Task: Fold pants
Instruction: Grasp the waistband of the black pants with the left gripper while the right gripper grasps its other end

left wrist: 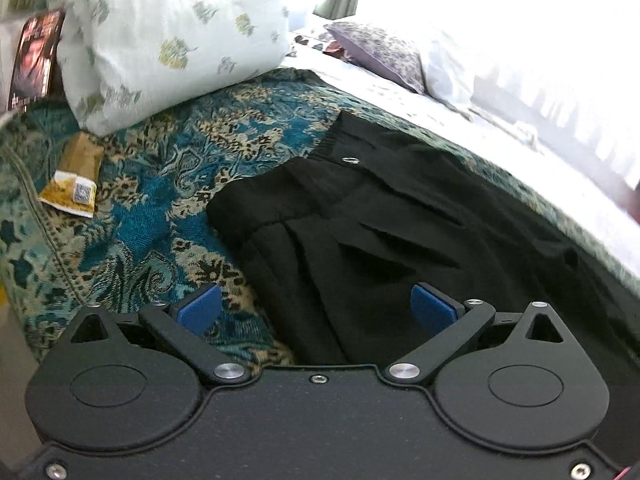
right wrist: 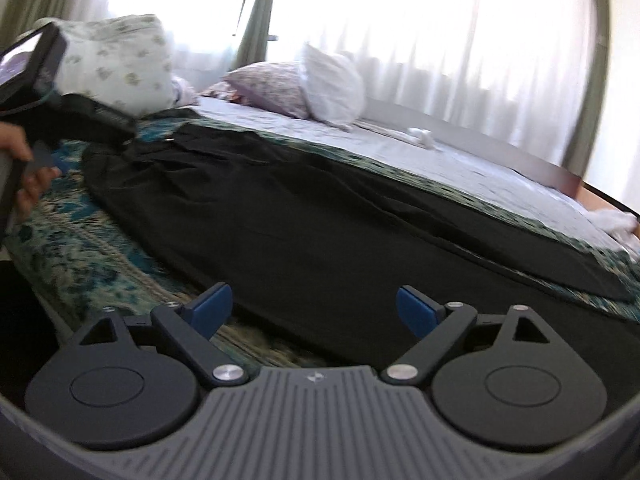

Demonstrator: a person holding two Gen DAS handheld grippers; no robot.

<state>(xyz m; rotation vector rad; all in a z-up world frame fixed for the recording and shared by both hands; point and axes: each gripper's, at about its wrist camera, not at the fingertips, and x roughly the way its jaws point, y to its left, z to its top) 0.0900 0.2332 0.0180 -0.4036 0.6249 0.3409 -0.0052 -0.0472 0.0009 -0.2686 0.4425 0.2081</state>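
my left gripper [left wrist: 316, 308] hangs with its blue pads [left wrist: 200, 308] spread wide and nothing between them; just beyond and below them lies the waist end of the black pants [left wrist: 380, 240], its metal snap [left wrist: 351, 160] further ahead. off to the left of those pads the teal patterned bedspread [left wrist: 132, 184] shows bare, with a small yellow packet [left wrist: 70, 192] on it and a flowered pillow [left wrist: 172, 36] behind. my right gripper [right wrist: 314, 312] also stands agape, gripping nothing, its fingers [right wrist: 416, 314] hovering above the middle of the pants [right wrist: 320, 216], which stretch flat from far left, where the waist is, out to the right, where the legs end near the edge of the bedspread [right wrist: 80, 248]. at the far left of this view my left hand [right wrist: 24, 172] holds the other gripper by the waist. beyond the pants are a white sheet [right wrist: 440, 160] and two more pillows [right wrist: 304, 84] under a bright curtained window [right wrist: 440, 20].
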